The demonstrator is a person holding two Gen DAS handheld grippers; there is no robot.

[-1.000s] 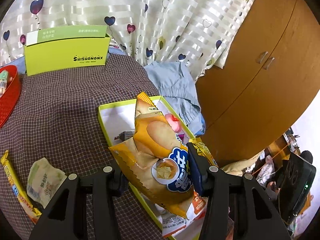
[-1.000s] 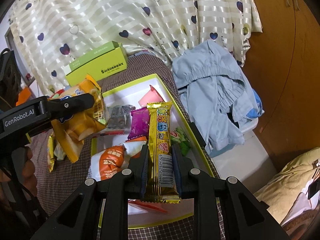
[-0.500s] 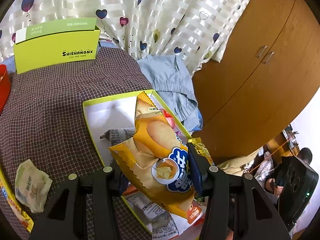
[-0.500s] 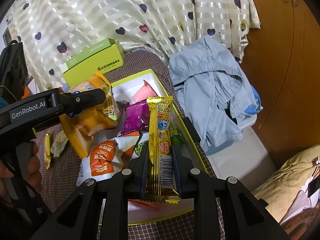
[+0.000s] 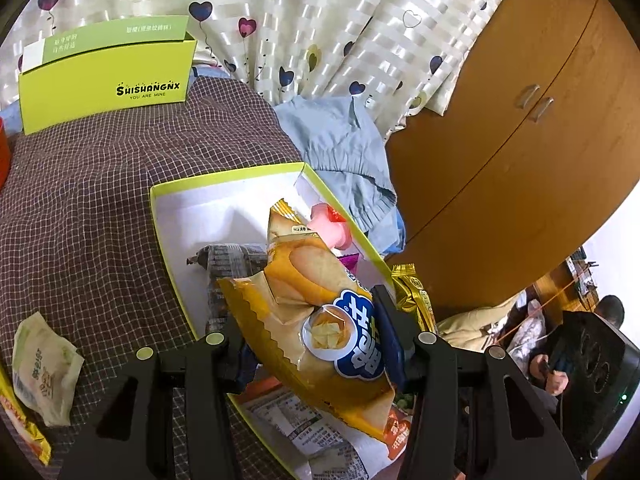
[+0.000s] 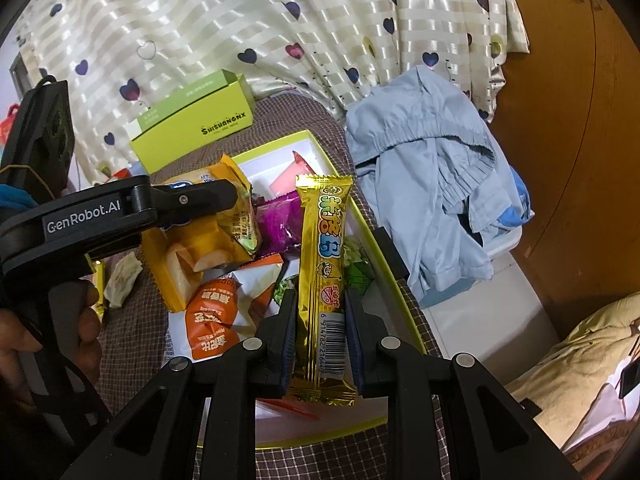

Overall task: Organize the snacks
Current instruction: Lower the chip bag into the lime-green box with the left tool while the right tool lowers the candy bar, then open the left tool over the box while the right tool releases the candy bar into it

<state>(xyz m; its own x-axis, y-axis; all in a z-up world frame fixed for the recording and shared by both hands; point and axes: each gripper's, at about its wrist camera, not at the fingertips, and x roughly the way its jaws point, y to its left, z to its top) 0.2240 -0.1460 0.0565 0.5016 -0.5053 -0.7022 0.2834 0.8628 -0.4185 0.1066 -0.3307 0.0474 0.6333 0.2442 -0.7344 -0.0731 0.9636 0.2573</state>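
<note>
Now carried further over the open box [image 5: 224,174], left gripper [image 5: 316,344] clamped on the orange bread packet [image 5: 316,308], right gripper [image 6: 320,336] pinching the gold snack bar [image 6: 325,264]; both seemingly near release.

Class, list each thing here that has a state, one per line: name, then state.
Left gripper: shut on the bread packet.
Bread packet: sealed, held above the tray.
Right gripper: shut on the gold bar.
Gold bar: sealed, held upright.
Tray: open, holding snacks.
Green box: lid up.
</note>
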